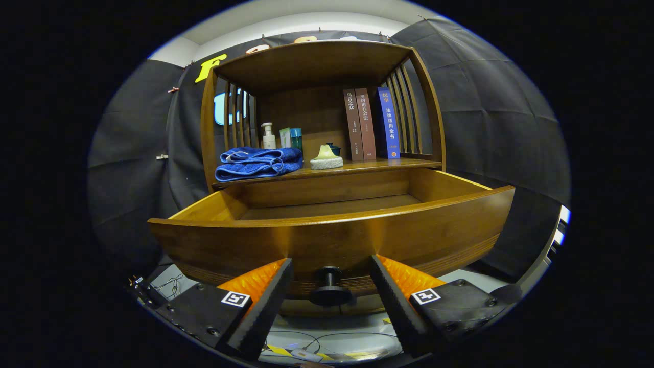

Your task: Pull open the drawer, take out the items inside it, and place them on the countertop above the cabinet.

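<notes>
The wooden drawer (pixel 332 225) is seen pulled out, its curved front glossy, its round dark knob (pixel 329 287) set between the spread fingers of the gripper (pixel 331 268), untouched. On the countertop (pixel 368 165) a folded blue towel (pixel 257 162) is laid.

Your gripper (pixel 331 271) sits level, fingers spread apart either side of the drawer knob (pixel 329 286), not touching it.

Brown wooden drawer (pixel 332 240), black knob (pixel 329 287), blue towel (pixel 257 162), blue book (pixel 387 122).
</notes>
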### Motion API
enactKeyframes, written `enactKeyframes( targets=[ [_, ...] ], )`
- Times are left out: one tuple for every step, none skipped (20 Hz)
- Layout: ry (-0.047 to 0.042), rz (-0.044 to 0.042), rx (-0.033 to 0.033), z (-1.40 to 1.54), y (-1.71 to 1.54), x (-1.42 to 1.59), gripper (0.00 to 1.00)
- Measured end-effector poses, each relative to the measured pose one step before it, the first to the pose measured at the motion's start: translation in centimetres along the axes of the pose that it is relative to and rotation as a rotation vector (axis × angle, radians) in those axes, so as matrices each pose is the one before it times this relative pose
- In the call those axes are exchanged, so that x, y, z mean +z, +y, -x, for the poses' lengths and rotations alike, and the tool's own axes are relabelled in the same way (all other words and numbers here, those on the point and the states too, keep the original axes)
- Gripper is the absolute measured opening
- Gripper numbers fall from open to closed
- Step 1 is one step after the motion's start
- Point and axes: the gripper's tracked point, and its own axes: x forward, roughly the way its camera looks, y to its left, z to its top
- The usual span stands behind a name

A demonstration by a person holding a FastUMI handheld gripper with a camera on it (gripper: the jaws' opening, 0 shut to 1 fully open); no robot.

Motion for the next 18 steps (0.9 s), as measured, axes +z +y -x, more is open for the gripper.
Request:
enactKeyframes(
  targets=[
    [0.00394, -0.00369, 0.00082, -0.542, 0.068, 0.148, 0.99],
    [0.00373, 0.00099, -0.00017, -0.755, 0.009, 0.228, 0.99],
    [0.00082, 0.00023, -0.00091, -0.835, 0.031, 0.248, 0.99],
    [-0.00016, -0.00116, -0.00088, -0.916, 0.029, 0.288, 0.99],
    [-0.00829, -0.00191, -0.00063, -0.786, 0.026, 0.524, 0.99],
    [-0.01519, -0.00079, -0.00327, -1.007, 0.013, 0.642, 0.99],
    [0.00965, 0.00016, -0.00052, -0.648, 0.002, -0.130, 0.98],
    [-0.00383, 0.00145, 0.00008, -0.781, 0.032, 0.277, 0.98],
    [0.00212, 0.00129, -0.00041, -0.873, -0.021, 0.173, 0.98],
    [-0.00130, -0.00156, 0.00027, -0.927, 0.013, 0.201, 0.98],
    [0.00070, -0.00222, 0.00148, -0.946, 0.001, 0.160, 0.98],
    [-0.00066, -0.00056, 0.00165, -0.938, 0.036, 0.175, 0.98],
    [0.00023, 0.00289, 0.00041, -0.857, 0.018, 0.160, 0.98],
    [-0.00083, 0.00239, -0.00015, -0.911, 0.022, 0.173, 0.98],
    [-0.00089, 0.00071, -0.00052, -0.808, 0.019, 0.146, 0.98],
    [0.00012, 0.00082, -0.00013, -0.734, 0.047, 0.150, 0.98],
    [-0.00172, 0.00135, 0.00001, -0.644, 0.008, 0.093, 0.98],
    [-0.00037, 0.00052, 0.00010, -0.622, -0.014, 0.111, 0.98]
  ],
)
